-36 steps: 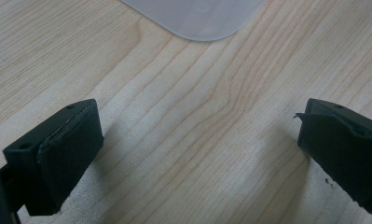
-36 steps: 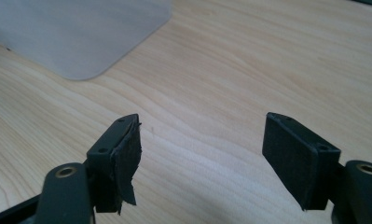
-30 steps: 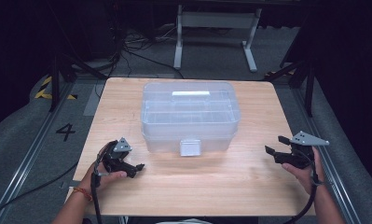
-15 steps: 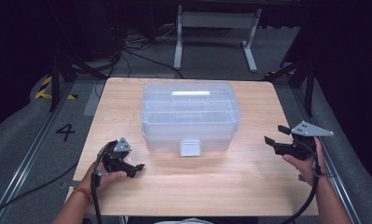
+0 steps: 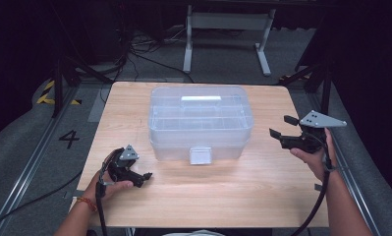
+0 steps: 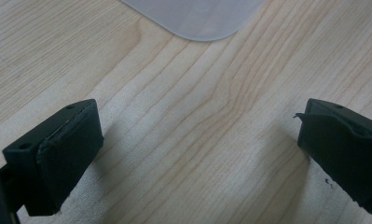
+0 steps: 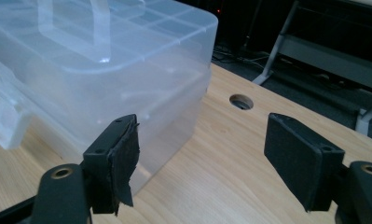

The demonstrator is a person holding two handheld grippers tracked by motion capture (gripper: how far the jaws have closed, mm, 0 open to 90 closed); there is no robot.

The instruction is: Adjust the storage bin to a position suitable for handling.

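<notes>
Right tongs released, empty, right of the clear plastic lidded storage box; left tongs released near the table; best approach level, square to the box's side wall.

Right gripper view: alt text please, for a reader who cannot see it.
A clear plastic storage box with a closed lid and a handle on top sits on a light wooden table. The right gripper faces the box's near corner, its two black jaws wide apart with nothing between them.

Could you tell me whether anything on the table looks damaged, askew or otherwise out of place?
Only a small thing: the pad on one of the right gripper's fingers is frayed and peeling at its lower edge. The clear plastic box sits closed and square.
</notes>
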